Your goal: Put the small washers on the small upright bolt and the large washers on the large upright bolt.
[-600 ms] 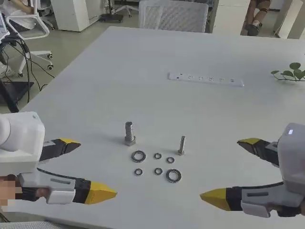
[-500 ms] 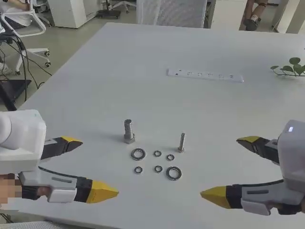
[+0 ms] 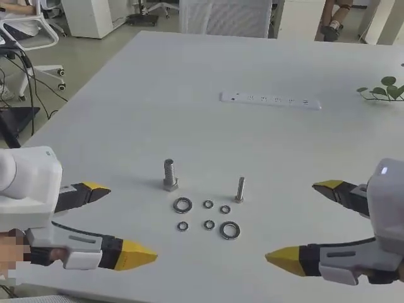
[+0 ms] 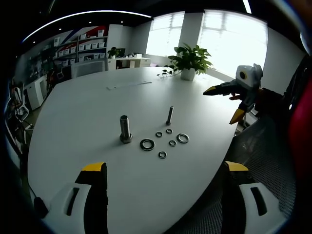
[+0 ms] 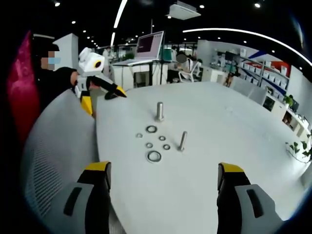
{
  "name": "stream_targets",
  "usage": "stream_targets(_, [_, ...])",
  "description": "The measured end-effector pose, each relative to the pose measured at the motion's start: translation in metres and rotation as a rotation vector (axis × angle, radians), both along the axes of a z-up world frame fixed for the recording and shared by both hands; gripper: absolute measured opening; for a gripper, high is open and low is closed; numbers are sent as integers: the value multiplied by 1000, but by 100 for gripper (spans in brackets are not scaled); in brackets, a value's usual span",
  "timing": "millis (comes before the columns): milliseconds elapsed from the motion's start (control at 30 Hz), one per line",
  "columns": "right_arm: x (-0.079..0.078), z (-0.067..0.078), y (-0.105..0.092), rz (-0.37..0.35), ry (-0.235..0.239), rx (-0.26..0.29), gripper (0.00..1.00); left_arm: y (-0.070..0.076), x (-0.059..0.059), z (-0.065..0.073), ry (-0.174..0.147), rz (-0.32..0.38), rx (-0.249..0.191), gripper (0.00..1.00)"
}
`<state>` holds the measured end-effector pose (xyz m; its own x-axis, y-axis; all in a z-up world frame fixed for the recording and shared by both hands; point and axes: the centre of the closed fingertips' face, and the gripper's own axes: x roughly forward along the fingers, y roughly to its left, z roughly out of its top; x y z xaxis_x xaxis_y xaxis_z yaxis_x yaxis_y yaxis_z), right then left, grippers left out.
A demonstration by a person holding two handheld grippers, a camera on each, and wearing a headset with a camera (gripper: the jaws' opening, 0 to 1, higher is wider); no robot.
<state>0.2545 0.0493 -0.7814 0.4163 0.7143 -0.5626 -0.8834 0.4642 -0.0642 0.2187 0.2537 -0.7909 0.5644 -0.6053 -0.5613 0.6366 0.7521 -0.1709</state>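
- The left gripper (image 3: pixel 126 221) hovers at the near edge of the white table (image 3: pixel 189 95), on the person's left, with its yellow-tipped jaws spread wide and nothing between them.
- The right gripper (image 3: pixel 295 221) hovers at the near edge on the other side, its jaws just as wide apart and holding nothing.
- Both grippers are well apart from the washers, with bare tabletop between them.
- Six washers lie flat in two rows of three, between the grippers and slightly farther in.
- The near row runs small, small, large from left to right. The far row runs large, small, small.
- This puts the two large washers (image 3: pixel 230 230) at opposite corners of the group and the four small washers (image 3: pixel 209 224) between them. None of the washers touch.
- Just behind the far row, the large bolt (image 3: pixel 169 175) stands upright on its head at the left, close to a large washer.
- The small bolt (image 3: pixel 240 189) stands upright at the right, close to a small washer. Both shanks are bare.
- Farther along the table lies a long white power strip (image 3: pixel 270 100). Any marking on it is too small to read.
- A leafy plant (image 3: pixel 382 93) sits at the far right edge.
- A mesh chair (image 3: pixel 226 17) stands beyond the far end of the table.
- In the right gripper view, a monitor (image 5: pixel 150 46) glows on a desk behind, its screen unreadable.
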Motion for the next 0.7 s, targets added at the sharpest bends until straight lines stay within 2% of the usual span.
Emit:
stream_targets(200, [-1, -1, 0, -4, 3, -1, 91, -2, 3, 2, -5, -11, 1, 99])
stream_targets(700, [-1, -1, -1, -6, 5, -2, 91, -4, 3, 0, 4, -25, 10, 98])
